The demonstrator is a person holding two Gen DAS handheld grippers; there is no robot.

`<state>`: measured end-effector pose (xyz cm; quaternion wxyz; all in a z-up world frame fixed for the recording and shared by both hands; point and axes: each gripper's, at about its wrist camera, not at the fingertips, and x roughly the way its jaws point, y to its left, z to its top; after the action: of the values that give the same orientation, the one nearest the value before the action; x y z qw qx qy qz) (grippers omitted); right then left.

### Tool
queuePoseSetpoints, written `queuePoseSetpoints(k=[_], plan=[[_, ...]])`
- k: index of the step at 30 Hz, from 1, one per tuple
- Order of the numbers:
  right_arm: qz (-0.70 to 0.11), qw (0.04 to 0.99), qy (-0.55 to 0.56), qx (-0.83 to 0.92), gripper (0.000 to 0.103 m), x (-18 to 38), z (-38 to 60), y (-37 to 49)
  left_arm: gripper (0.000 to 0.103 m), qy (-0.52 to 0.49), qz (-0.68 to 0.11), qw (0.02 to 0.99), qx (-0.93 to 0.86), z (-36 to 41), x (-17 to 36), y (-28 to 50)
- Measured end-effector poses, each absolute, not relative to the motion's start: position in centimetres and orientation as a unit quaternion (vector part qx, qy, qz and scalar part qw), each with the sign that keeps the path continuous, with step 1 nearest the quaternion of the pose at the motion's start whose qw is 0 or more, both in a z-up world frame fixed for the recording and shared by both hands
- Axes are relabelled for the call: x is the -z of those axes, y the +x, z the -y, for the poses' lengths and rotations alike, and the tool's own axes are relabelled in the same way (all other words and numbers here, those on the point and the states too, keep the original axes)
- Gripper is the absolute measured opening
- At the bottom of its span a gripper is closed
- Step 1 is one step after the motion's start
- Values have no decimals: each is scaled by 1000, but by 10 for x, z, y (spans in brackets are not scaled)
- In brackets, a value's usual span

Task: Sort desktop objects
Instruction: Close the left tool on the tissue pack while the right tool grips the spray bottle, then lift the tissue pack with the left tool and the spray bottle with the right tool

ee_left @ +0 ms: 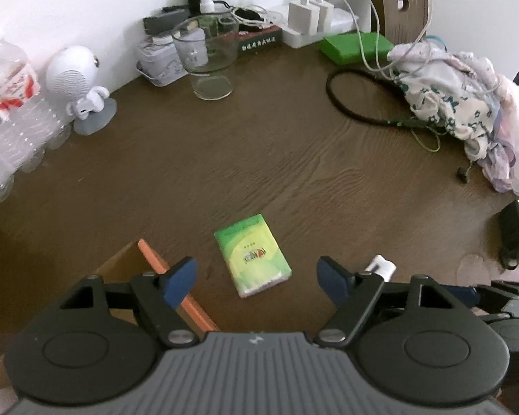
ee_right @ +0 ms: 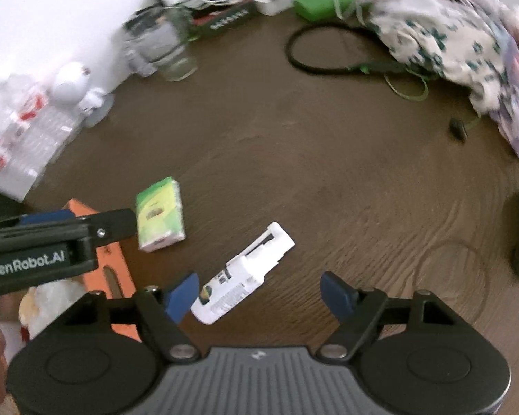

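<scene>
A green and yellow tissue pack point(ee_left: 253, 255) lies flat on the brown wooden desk, just ahead of my left gripper point(ee_left: 256, 278), which is open and empty. It also shows in the right wrist view point(ee_right: 159, 214). A white spray bottle point(ee_right: 243, 273) lies on its side between the fingers of my right gripper point(ee_right: 260, 296), which is open and empty; its tip shows in the left wrist view point(ee_left: 381, 265). An orange-edged cardboard box point(ee_left: 131, 266) stands at the lower left, also in the right wrist view point(ee_right: 103, 252). The left gripper's body point(ee_right: 45, 245) appears at the left of the right wrist view.
A glass beaker point(ee_left: 207, 58), a white robot figure point(ee_left: 79, 83), water bottles point(ee_left: 7, 114), a tin point(ee_left: 157, 58), chargers point(ee_left: 311, 17) and a green box point(ee_left: 354, 45) line the back. A black cable loop point(ee_left: 356, 100) and patterned cloth point(ee_left: 456, 93) lie right. A black adapter point(ee_left: 515, 233) sits far right.
</scene>
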<state>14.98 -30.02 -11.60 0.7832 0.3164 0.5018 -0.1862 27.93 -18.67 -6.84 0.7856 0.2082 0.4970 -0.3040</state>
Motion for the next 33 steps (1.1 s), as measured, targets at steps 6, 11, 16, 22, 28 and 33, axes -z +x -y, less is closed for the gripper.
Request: queuePoseSetpoints(k=[6, 11, 16, 22, 28, 33], plan=[[-502, 763, 343, 219, 71, 127, 298, 157, 79, 230, -508, 767, 317, 201, 86, 297], [-501, 761, 346, 224, 64, 132, 292, 163, 70, 261, -513, 754, 316, 210, 103, 304], [-511, 753, 347, 226, 59, 140, 288, 170, 69, 272, -522, 746, 313, 215, 117, 312], [-512, 754, 345, 224, 54, 142, 287, 176, 63, 265, -535, 741, 307, 216, 128, 317], [-514, 754, 345, 221, 52, 142, 288, 178, 62, 275, -534, 738, 309, 221, 132, 316], [-511, 748, 358, 224, 46, 143, 291, 180, 63, 306, -523, 725, 328, 224, 133, 315]])
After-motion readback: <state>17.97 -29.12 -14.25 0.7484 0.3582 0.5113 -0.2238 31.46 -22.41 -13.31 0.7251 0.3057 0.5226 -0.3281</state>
